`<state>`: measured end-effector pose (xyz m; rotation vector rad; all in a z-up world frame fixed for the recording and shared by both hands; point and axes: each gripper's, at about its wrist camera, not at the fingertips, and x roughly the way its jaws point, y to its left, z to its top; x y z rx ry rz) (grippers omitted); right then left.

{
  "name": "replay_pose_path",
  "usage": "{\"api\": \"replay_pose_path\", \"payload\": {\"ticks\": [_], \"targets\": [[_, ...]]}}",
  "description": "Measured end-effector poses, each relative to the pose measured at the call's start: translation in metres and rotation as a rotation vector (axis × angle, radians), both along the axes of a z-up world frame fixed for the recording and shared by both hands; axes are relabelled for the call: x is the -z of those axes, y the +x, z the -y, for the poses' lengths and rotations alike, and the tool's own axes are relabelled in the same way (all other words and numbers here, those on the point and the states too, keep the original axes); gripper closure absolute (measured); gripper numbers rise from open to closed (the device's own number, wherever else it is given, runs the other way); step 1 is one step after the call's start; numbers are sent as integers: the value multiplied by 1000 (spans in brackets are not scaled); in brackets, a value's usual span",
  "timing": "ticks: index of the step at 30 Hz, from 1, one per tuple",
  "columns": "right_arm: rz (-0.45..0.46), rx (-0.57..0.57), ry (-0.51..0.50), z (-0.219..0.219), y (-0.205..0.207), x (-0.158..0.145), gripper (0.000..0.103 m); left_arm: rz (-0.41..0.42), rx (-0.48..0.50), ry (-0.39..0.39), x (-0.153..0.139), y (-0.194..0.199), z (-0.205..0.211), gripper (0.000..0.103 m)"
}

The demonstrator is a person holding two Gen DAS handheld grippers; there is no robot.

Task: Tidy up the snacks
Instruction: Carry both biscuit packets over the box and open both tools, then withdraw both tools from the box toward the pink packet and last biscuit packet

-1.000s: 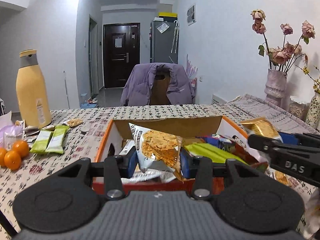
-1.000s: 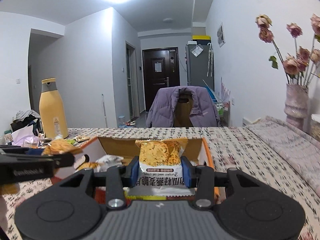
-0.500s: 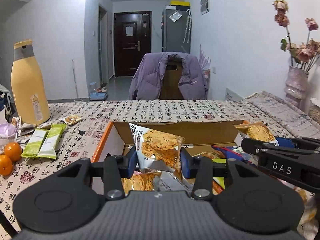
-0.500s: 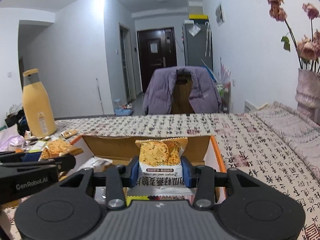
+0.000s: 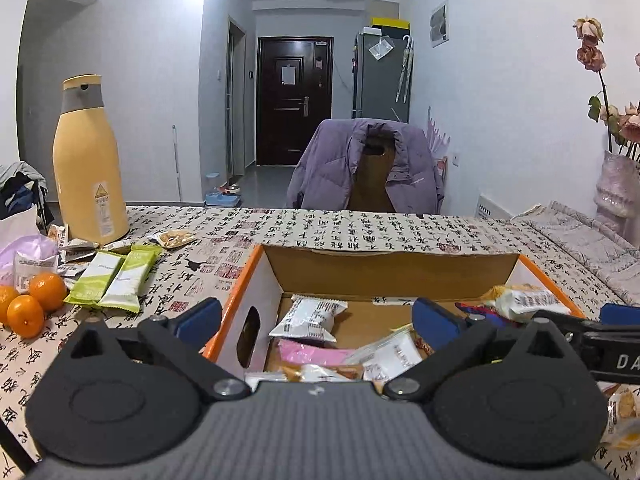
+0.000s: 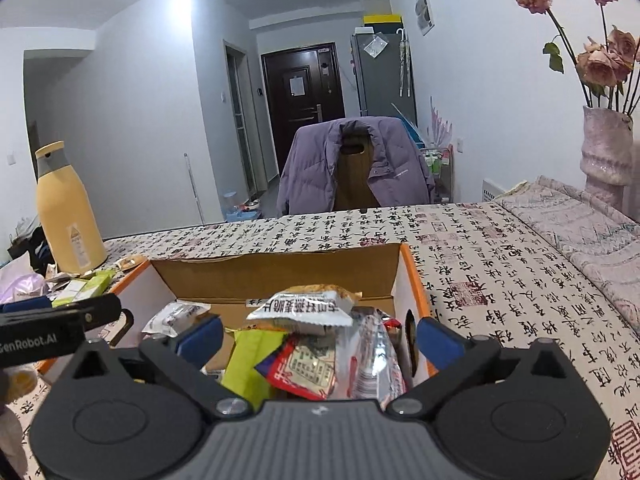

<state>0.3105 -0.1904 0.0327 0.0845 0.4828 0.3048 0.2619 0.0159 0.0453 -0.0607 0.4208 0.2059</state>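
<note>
Far left of table: tangerines (image 5: 34,304) grouped near the edge; tall yellow bottle (image 5: 90,160) upright behind them.
Loose snacks: two green bars (image 5: 116,278) flat on the patterned tablecloth (image 5: 360,226), just left of the box; smaller packets (image 5: 172,238) at the bottle's foot. None boxed yet.
Cardboard box (image 5: 256,276): open-topped, orange-edged, mid-table, directly ahead of both tools.
Left gripper (image 5: 318,318): jaws opening, spread wide, nothing pressed between the pads; positioned over the box's left half, white packet (image 5: 310,318) and pink packet (image 5: 316,356) lying loose below.
Box contents, right half: heap of wrappers, green (image 6: 252,360), red (image 6: 304,368) and clear; orange-topped biscuit packet (image 6: 308,304) uppermost.
Right gripper (image 6: 320,340): jaws opening, spread wide, pads clear of the biscuit packet, which sits on the heap between them, unheld.
Step in hand: release over the box, judged complete or nearly so on both sides.
Progress: box well stocked; several items left outside at left.
Next move calls for: lifting both tools clear without snagging wrappers, then reaching the left tool to the green bars; thin flat packs, likely needing a low edge-on pinch.
Risk: tall heap at right may spill over the rim.
</note>
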Motion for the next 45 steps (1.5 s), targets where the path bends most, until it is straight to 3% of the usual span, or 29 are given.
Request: {"api": "replay_pose_path", "payload": {"ticks": [17,31,45], "targets": [[100,-7,-22,43,-72,-12,0,38,73,-5,-2,-64,30,0],[66,46,-64,89,-121,21,0,-187,174,-34,48,-77,69,0],[5,107,-48,113,-136,47,0,-324,90,-18,80,-54,82,0]]}}
